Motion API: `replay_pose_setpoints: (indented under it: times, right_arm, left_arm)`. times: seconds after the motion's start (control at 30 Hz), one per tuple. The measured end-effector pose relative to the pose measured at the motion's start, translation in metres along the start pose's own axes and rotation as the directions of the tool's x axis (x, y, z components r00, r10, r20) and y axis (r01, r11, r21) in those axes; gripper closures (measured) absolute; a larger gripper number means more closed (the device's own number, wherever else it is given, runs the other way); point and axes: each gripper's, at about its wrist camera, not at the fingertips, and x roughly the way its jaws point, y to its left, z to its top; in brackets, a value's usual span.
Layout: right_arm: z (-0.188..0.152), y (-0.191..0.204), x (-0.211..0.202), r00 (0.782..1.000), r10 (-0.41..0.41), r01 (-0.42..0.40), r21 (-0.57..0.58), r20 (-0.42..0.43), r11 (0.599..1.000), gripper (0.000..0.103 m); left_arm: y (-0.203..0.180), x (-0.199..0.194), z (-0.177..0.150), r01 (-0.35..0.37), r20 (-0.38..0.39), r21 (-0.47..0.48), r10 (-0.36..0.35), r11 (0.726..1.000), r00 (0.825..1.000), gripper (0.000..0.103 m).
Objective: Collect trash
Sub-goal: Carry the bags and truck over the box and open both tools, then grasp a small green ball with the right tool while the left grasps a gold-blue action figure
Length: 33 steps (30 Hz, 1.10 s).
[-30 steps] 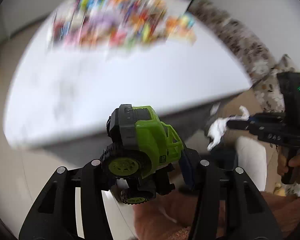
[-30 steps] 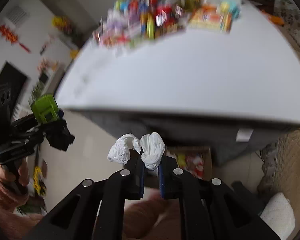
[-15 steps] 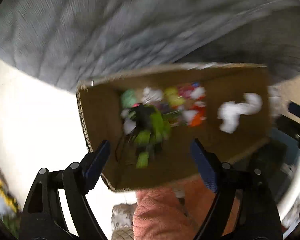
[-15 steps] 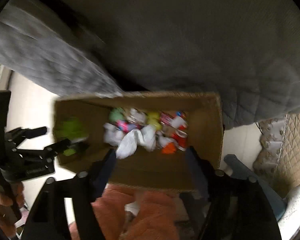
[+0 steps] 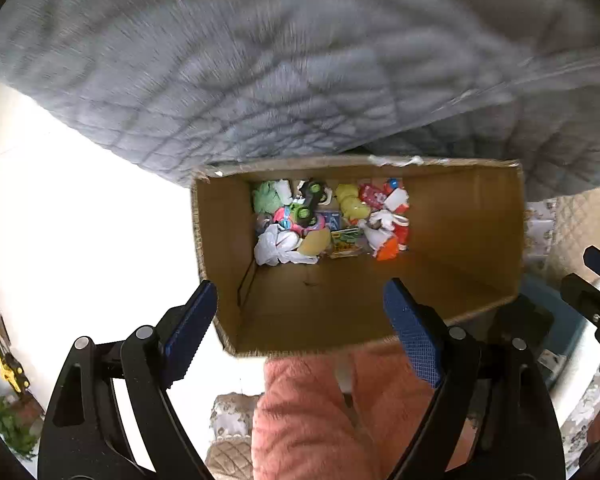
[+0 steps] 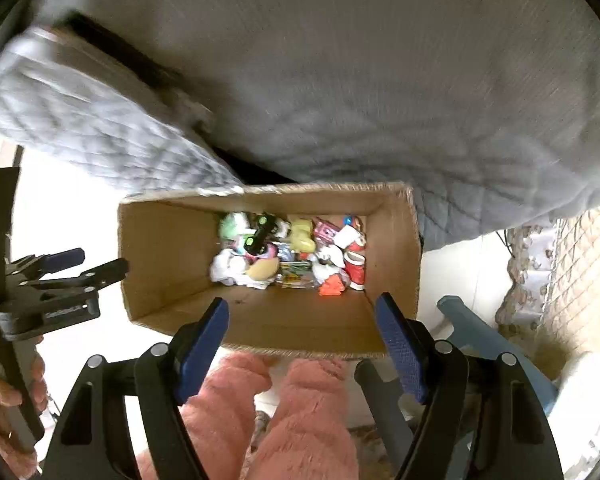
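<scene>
**Both grippers open over a cardboard box of trash**

The left gripper hangs above an open cardboard box, its jaws spread wide with nothing between them. Its fingers are black plastic, faced with blue pads of a fine grid texture. The right gripper is built the same way and is likewise wide apart and empty over the same box.

The box is plain brown corrugated card, rectangular, with rough cut edges and deep smooth walls. The trash sits heaped at its far end: a crumpled white tissue, a green toy truck with black wheels lying tipped on the pile, a lumpy yellow piece, red-and-white wrappers, an orange scrap and a printed green-and-yellow packet. Print on the packets is too small to read.

A grey quilted cover with diamond stitching hangs behind the box, blurred in both views. Fuzzy pink trousers fill the lower middle.

Only the left wrist view shows a yellow toy on the pale floor at the left edge and a sliver of the right gripper at its right edge. Only the right wrist view shows the left gripper from the side, a bare hand gripping its handle, a blue-grey chair leg and a patterned rug. Faint lettering on the left gripper's body is unreadable.
</scene>
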Motion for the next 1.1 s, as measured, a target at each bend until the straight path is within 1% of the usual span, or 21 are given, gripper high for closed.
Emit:
replay_pose_setpoints:
  times: [0.07, 0.13, 0.2, 0.23, 0.27, 0.33, 0.37, 0.43, 0.47, 0.5, 0.53, 0.6, 0.67, 0.7, 0.73, 0.8, 0.83, 0.87, 0.9, 0.97, 1.1]
  right_arm:
    - [-0.002, 0.009, -0.041, 0.999, 0.046, -0.045, -0.03, 0.019, 0.999, 0.029]
    - [-0.002, 0.021, -0.078, 0.995, 0.09, -0.086, -0.072, 0.05, 0.994, 0.029]
    - [0.001, 0.038, -0.134, 0.978, 0.163, -0.144, -0.143, 0.129, 0.979, 0.029]
    - [0.006, 0.049, -0.171, 0.958, 0.208, -0.171, -0.19, 0.196, 0.967, 0.028]
    - [0.011, 0.054, -0.191, 0.943, 0.231, -0.182, -0.21, 0.238, 0.96, 0.021]
    - [0.03, 0.064, -0.235, 0.897, 0.259, -0.179, -0.24, 0.358, 0.954, 0.013]
    - [0.051, 0.068, -0.257, 0.863, 0.263, -0.168, -0.246, 0.432, 0.955, 0.013]
    - [0.084, 0.069, -0.272, 0.832, 0.263, -0.168, -0.229, 0.488, 0.959, 0.013]
    - [0.115, 0.068, -0.277, 0.817, 0.263, -0.18, -0.206, 0.513, 0.962, 0.013]
    - [0.133, 0.066, -0.277, 0.813, 0.261, -0.186, -0.193, 0.52, 0.963, 0.013]
    - [0.164, 0.065, -0.273, 0.819, 0.24, -0.181, -0.162, 0.521, 0.97, 0.015]
    - [0.203, 0.065, -0.262, 0.842, 0.19, -0.155, -0.111, 0.504, 0.982, 0.023]
    - [0.228, 0.057, -0.252, 0.86, 0.155, -0.144, -0.06, 0.486, 0.988, 0.035]
    - [0.236, 0.052, -0.248, 0.861, 0.158, -0.167, -0.024, 0.483, 0.986, 0.036]
    - [0.239, 0.046, -0.245, 0.857, 0.175, -0.202, 0.005, 0.485, 0.979, 0.036]
    - [0.244, 0.03, -0.241, 0.834, 0.22, -0.299, 0.078, 0.506, 0.951, 0.036]
    - [0.245, 0.026, -0.24, 0.829, 0.224, -0.316, 0.097, 0.512, 0.944, 0.038]
    - [0.248, 0.02, -0.237, 0.826, 0.236, -0.345, 0.129, 0.512, 0.93, 0.044]
    - [0.25, 0.016, -0.232, 0.828, 0.249, -0.363, 0.142, 0.502, 0.921, 0.047]
    - [0.258, 0.014, -0.224, 0.841, 0.256, -0.369, 0.159, 0.477, 0.916, 0.067]
    - [0.265, 0.013, -0.215, 0.841, 0.286, -0.401, 0.174, 0.459, 0.9, 0.07]
  left_arm:
    - [0.005, -0.032, -0.01, 0.019, 0.007, 0.004, -0.019, 1.0, 1.0, 0.02]
    - [0.008, -0.069, -0.023, 0.073, 0.048, 0.019, -0.074, 0.997, 0.996, 0.02]
    - [0.013, -0.096, -0.033, 0.095, 0.073, 0.03, -0.097, 0.995, 0.993, 0.02]
    - [0.016, -0.115, -0.041, 0.104, 0.094, 0.036, -0.107, 0.994, 0.99, 0.019]
    - [0.019, -0.127, -0.045, 0.111, 0.108, 0.037, -0.114, 0.993, 0.988, 0.013]
    - [0.026, -0.151, -0.054, 0.116, 0.143, 0.03, -0.119, 0.993, 0.982, 0.013]
    - [0.03, -0.161, -0.057, 0.125, 0.162, 0.03, -0.129, 0.992, 0.978, 0.013]
    - [0.033, -0.18, -0.061, 0.122, 0.194, 0.035, -0.126, 0.992, 0.973, 0.013]
    - [0.034, -0.19, -0.063, 0.105, 0.219, 0.038, -0.11, 0.994, 0.969, 0.013]
    - [0.034, -0.198, -0.065, 0.09, 0.244, 0.041, -0.098, 0.995, 0.965, 0.013]
    - [0.035, -0.205, -0.067, 0.082, 0.259, 0.044, -0.091, 0.996, 0.962, 0.013]
    - [0.038, -0.218, -0.073, 0.069, 0.287, 0.039, -0.078, 0.997, 0.955, 0.013]
    - [0.041, -0.221, -0.075, 0.063, 0.302, 0.029, -0.069, 0.998, 0.951, 0.013]
    - [0.043, -0.223, -0.078, 0.058, 0.309, 0.026, -0.064, 0.998, 0.949, 0.013]
    - [0.044, -0.224, -0.08, 0.052, 0.314, 0.022, -0.056, 0.998, 0.948, 0.013]
    - [0.049, -0.224, -0.086, 0.049, 0.316, 0.009, -0.049, 0.999, 0.948, 0.013]
    - [0.053, -0.222, -0.089, 0.055, 0.312, -0.007, -0.05, 0.998, 0.949, 0.013]
    - [0.057, -0.221, -0.091, 0.059, 0.305, -0.023, -0.049, 0.998, 0.951, 0.013]
    - [0.059, -0.219, -0.092, 0.062, 0.3, -0.033, -0.049, 0.998, 0.953, 0.013]
    - [0.064, -0.216, -0.095, 0.062, 0.291, -0.055, -0.043, 0.997, 0.956, 0.013]
    - [0.065, -0.213, -0.099, 0.056, 0.28, -0.063, -0.036, 0.996, 0.959, 0.013]
